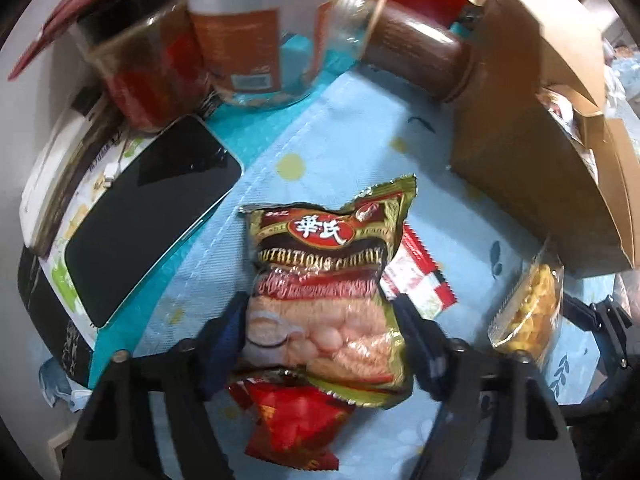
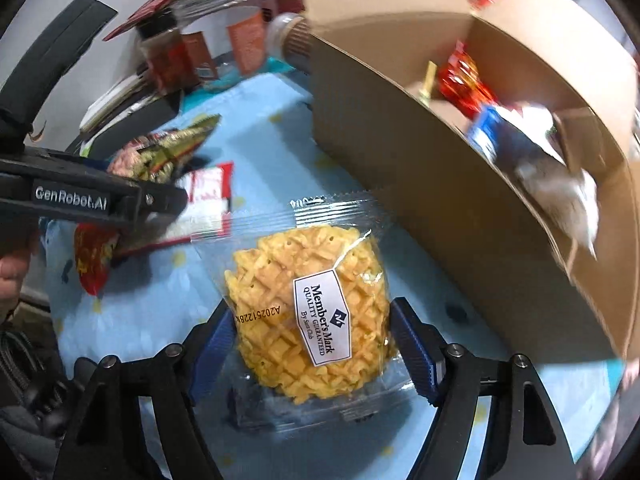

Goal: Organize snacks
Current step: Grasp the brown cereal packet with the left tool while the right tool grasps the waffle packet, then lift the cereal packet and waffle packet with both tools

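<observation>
A gold-and-green crunchy snack packet (image 1: 324, 280) lies on the light blue cloth (image 1: 360, 136). My left gripper (image 1: 318, 320) is shut on its lower half, and its blue pads pinch both sides. A red packet (image 1: 288, 420) and a red-and-white sachet (image 1: 416, 276) lie partly under it. In the right wrist view, a clear packet with a yellow pineapple-shaped pastry (image 2: 308, 312) sits between my right gripper's (image 2: 314, 340) pads, which press on its sides. The left gripper (image 2: 160, 204) shows there too, at the left, with a hand behind it.
An open cardboard box (image 2: 420, 184) stands to the right and holds a red packet (image 2: 464, 76) and a blue-and-white one (image 2: 520, 148). Jars (image 1: 248, 36) and a brown bottle (image 1: 416, 52) stand at the back. A phone (image 1: 152, 220) lies on books at the left.
</observation>
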Motion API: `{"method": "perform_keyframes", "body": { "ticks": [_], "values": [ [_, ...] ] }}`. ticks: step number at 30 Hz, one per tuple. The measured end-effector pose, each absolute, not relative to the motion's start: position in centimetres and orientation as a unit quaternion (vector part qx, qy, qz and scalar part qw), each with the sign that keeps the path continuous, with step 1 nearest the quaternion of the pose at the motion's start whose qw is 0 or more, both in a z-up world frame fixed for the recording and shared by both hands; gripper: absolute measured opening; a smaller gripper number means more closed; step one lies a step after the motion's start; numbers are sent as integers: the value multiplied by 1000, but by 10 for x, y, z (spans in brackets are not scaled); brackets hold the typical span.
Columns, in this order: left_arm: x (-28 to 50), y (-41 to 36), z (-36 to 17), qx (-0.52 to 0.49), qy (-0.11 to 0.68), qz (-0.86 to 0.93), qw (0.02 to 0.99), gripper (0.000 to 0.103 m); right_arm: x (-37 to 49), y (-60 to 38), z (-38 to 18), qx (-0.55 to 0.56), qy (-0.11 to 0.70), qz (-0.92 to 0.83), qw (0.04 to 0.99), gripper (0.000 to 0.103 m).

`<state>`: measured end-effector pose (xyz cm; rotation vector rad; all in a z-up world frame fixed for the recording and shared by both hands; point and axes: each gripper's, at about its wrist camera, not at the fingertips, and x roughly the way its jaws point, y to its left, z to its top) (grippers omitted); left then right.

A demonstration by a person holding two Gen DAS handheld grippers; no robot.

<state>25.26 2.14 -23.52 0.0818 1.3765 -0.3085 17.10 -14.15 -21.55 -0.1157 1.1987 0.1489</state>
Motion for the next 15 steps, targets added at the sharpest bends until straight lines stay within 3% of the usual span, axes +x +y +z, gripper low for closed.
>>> {"method": "perform_keyframes", "body": {
  "ticks": [3,15],
  "values": [
    [243,11,-231,62,623,-152,764,61,162,-148,-215,-40,572,57,818,76],
    [175,-29,-214,116,610,-225,751,59,111,-170,-208,5,595,24,803,76]
  ]
}}
